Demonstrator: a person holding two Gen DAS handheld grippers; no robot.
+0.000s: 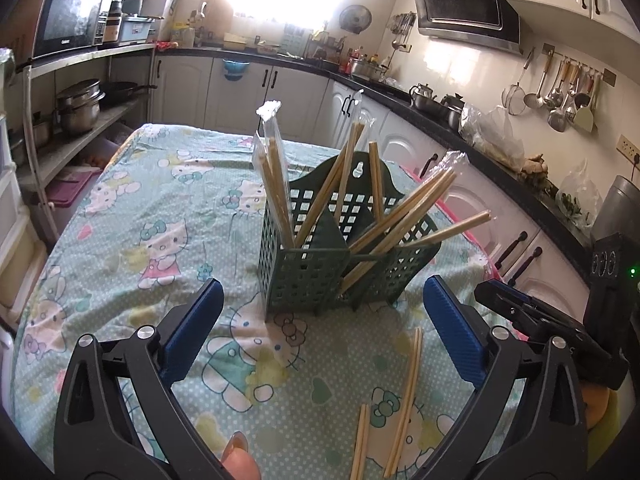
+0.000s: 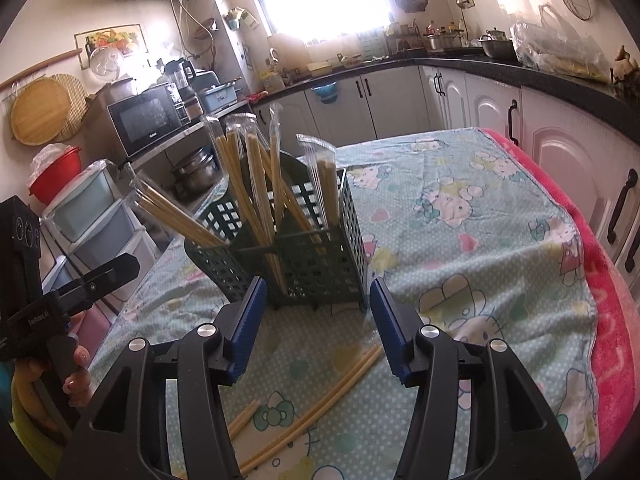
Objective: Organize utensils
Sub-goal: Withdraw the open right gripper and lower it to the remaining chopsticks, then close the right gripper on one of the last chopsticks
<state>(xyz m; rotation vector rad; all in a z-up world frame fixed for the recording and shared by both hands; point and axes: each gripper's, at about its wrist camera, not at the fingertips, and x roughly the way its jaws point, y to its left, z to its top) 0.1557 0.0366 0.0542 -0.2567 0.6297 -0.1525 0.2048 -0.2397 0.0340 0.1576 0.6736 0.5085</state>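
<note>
Plastic, wood and cloth

Matt green plastic caddy [image 1: 316, 268]; pale wooden chopsticks [image 2: 304, 412], some in glossy clear sleeves [image 1: 269, 128]; soft printed cloth [image 1: 160, 208].

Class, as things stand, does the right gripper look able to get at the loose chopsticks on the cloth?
Probably yes: the right gripper is open and empty, and the loose chopsticks lie bare on the cloth just below it, in front of the basket.

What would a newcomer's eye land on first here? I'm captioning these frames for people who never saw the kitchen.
Probably the dark green slotted holder in the middle of the cartoon-cat tablecloth, bristling with wrapped chopsticks leaning every way. Next, loose chopsticks lying on the cloth in front of it, with the open left gripper and right gripper flanking them, both empty.
</note>
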